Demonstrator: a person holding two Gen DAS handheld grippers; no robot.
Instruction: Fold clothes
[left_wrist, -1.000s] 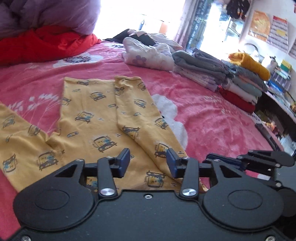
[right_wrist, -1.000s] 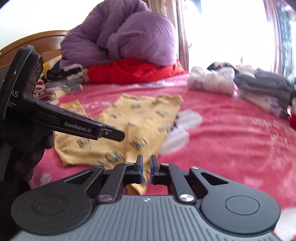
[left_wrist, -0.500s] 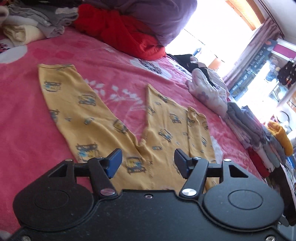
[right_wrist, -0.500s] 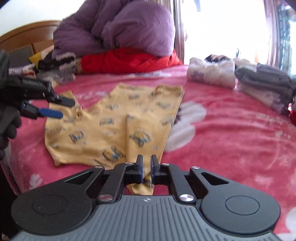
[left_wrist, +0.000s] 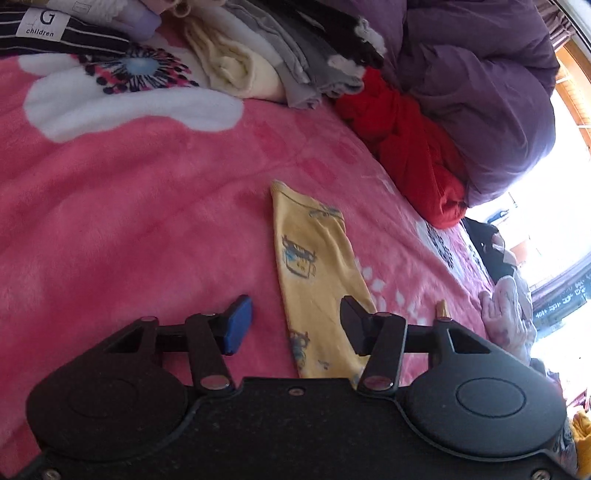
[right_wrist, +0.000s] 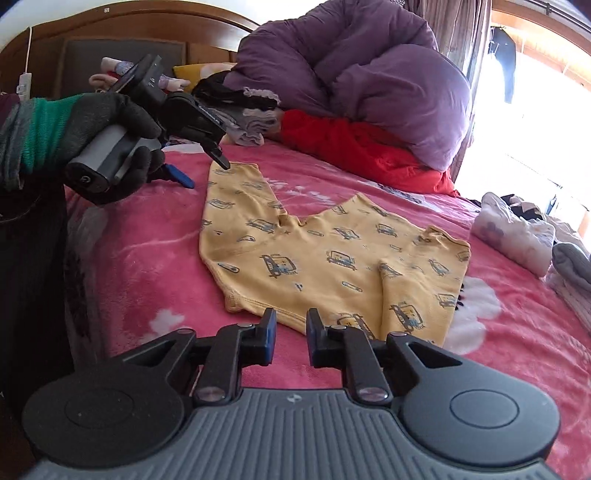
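Yellow trousers (right_wrist: 332, 258) printed with small cars lie flat on the pink blanket (right_wrist: 155, 236), waistband toward me and both legs pointing away. My right gripper (right_wrist: 291, 334) hovers just short of the waistband, its jaws opening a little with no cloth pinched between them. A gloved hand (right_wrist: 107, 122) holds my left gripper (right_wrist: 203, 171) over the cuff of the left leg. In the left wrist view that leg (left_wrist: 314, 266) runs between the fingers of the left gripper (left_wrist: 295, 325), whose jaws are closing but stand apart from the fabric.
A purple duvet (right_wrist: 369, 85) and a red cloth (right_wrist: 354, 147) are heaped by the wooden headboard (right_wrist: 122, 29). Folded clothes (left_wrist: 258, 55) are piled at the bed's head. More folded garments (right_wrist: 517, 232) sit at the right, by the bright window.
The left gripper has swung over to the cuff end of the left trouser leg and rolled. The right gripper slid left along the waistband, and its jaws have parted slightly.
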